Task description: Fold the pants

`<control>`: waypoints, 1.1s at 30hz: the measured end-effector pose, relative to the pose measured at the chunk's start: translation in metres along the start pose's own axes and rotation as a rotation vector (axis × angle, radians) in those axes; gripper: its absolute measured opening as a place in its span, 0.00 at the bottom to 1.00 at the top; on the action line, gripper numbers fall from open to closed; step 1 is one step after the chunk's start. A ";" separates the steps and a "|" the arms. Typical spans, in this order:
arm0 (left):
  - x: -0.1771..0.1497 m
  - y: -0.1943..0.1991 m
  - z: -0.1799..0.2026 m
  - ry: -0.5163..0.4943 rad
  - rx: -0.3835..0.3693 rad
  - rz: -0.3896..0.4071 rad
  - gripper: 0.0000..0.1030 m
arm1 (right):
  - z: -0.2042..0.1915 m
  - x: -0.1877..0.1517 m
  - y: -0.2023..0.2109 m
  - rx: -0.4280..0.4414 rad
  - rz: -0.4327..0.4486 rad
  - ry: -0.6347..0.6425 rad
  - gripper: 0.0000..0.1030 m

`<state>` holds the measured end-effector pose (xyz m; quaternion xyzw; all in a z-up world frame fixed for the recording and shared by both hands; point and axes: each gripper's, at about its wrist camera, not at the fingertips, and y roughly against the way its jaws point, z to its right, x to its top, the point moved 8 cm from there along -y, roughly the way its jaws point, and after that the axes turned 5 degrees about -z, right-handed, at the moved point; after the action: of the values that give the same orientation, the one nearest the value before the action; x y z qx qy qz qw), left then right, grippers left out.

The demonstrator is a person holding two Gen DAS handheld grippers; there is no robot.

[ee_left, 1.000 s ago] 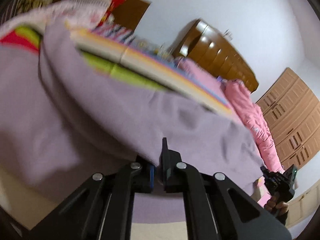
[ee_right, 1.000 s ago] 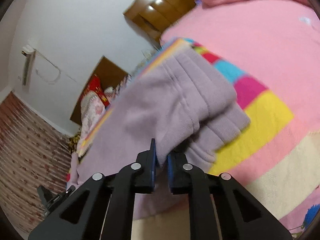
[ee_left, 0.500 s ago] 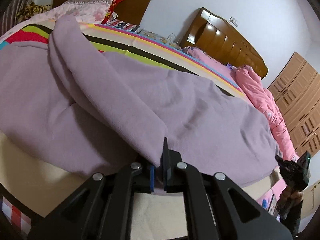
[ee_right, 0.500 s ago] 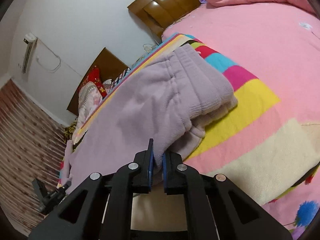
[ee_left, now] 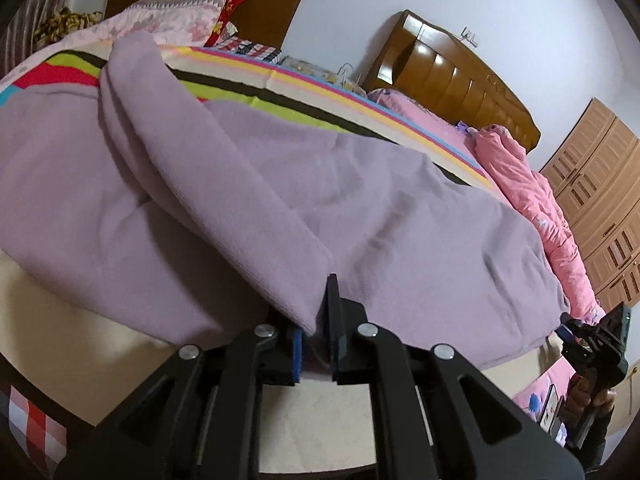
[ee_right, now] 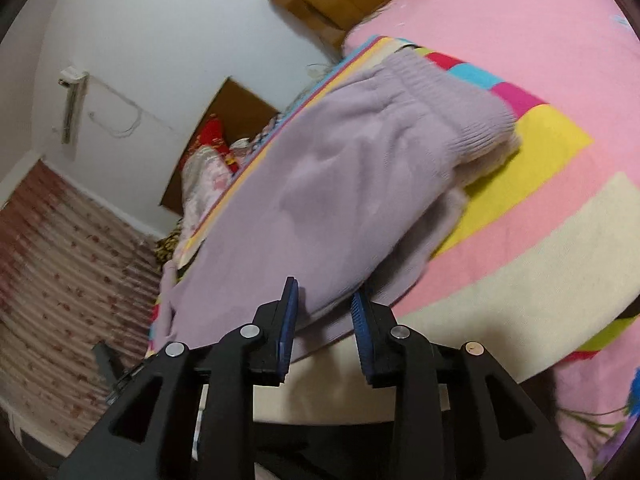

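Note:
Lilac fleece pants (ee_left: 360, 208) lie spread on a bed with a striped, colourful sheet (ee_left: 288, 92). One leg is folded over the other. My left gripper (ee_left: 316, 332) is shut on the cuff of the folded leg near the bed's front edge. In the right wrist view the pants (ee_right: 340, 184) show their ribbed waistband (ee_right: 484, 128) at the far right. My right gripper (ee_right: 324, 312) is open, its jaws apart around the near edge of the waist end. The right gripper also shows in the left wrist view (ee_left: 596, 348), held in a hand.
A pink quilt (ee_left: 532, 200) lies at the far right of the bed, by a wooden headboard (ee_left: 452, 76). Pillows (ee_left: 176, 12) sit at the far left. A wooden wardrobe (ee_left: 600, 196) stands at the right. A patterned curtain (ee_right: 60, 264) hangs at the left.
The pants have come down from a lifted hold to lie on the bed. My right gripper has opened and let go of the waist end. My left gripper stays shut on the cuff.

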<state>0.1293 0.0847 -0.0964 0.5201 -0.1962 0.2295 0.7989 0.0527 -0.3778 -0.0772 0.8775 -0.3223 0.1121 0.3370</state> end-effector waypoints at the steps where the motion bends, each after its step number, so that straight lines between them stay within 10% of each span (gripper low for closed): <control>1: 0.001 0.000 0.000 0.001 -0.001 0.001 0.09 | -0.011 -0.003 -0.001 0.026 -0.004 0.020 0.29; 7: 0.000 -0.004 -0.002 -0.012 0.018 0.000 0.09 | -0.012 -0.015 -0.025 0.001 -0.048 0.015 0.27; 11: 0.004 0.006 0.003 -0.042 0.025 0.035 0.06 | -0.016 -0.013 -0.015 -0.026 0.000 0.041 0.09; 33: -0.007 -0.004 -0.002 -0.021 0.038 0.001 0.08 | 0.000 -0.028 -0.016 -0.096 -0.030 0.038 0.08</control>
<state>0.1262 0.0844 -0.1040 0.5376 -0.2005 0.2278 0.7867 0.0415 -0.3557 -0.0972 0.8628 -0.3077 0.1078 0.3865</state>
